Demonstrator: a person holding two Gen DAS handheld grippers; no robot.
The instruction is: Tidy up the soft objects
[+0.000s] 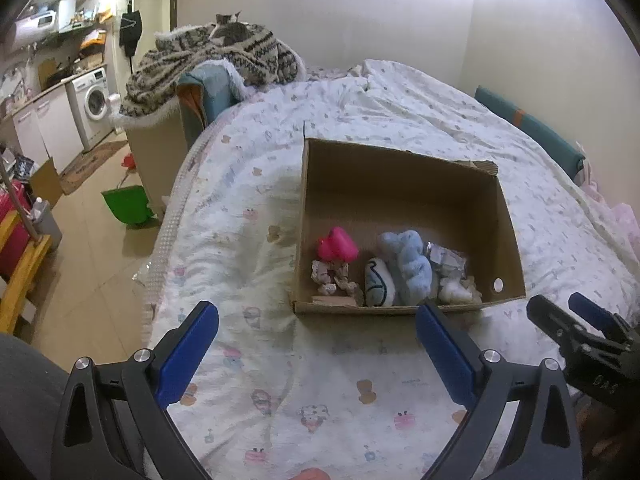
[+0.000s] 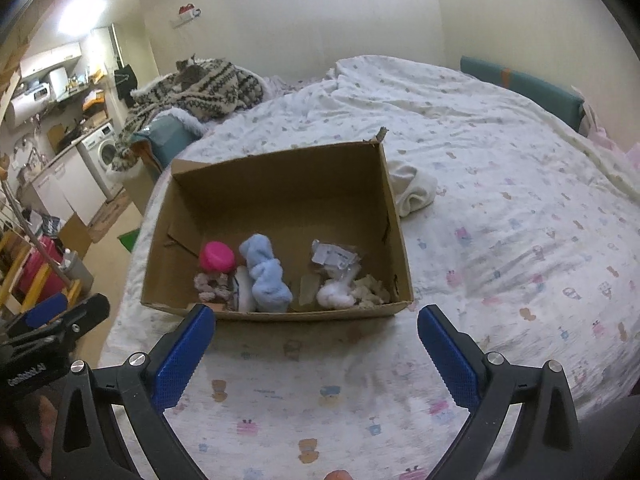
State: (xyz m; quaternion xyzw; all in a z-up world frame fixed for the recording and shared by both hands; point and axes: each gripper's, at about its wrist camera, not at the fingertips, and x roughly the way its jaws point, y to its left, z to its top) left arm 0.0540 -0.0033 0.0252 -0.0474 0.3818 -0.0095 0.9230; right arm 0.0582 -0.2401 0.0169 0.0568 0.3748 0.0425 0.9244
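An open cardboard box (image 1: 400, 172) (image 2: 280, 176) stands on the bed. In it lie a pink toy (image 1: 338, 244) (image 2: 217, 257), a light blue fluffy roll (image 1: 408, 264) (image 2: 266, 276), a white soft item with blue marks (image 1: 378, 282), a patterned scrunchie (image 1: 332, 276) (image 2: 212, 284), white stuffing (image 2: 336, 294) and a plastic packet (image 2: 334, 256). A rolled white cloth (image 2: 412, 192) lies on the bed right of the box. My left gripper (image 1: 318, 320) and right gripper (image 2: 316, 322) are open and empty, just in front of the box.
The bed has a printed quilt (image 1: 280, 360). A cat (image 1: 228, 30) lies on a patterned blanket (image 1: 208, 64) at the far left. A teal cushion (image 2: 520, 84) lies along the wall. A green dustpan (image 1: 128, 204), a washing machine (image 1: 92, 100) and clutter stand on the floor to the left.
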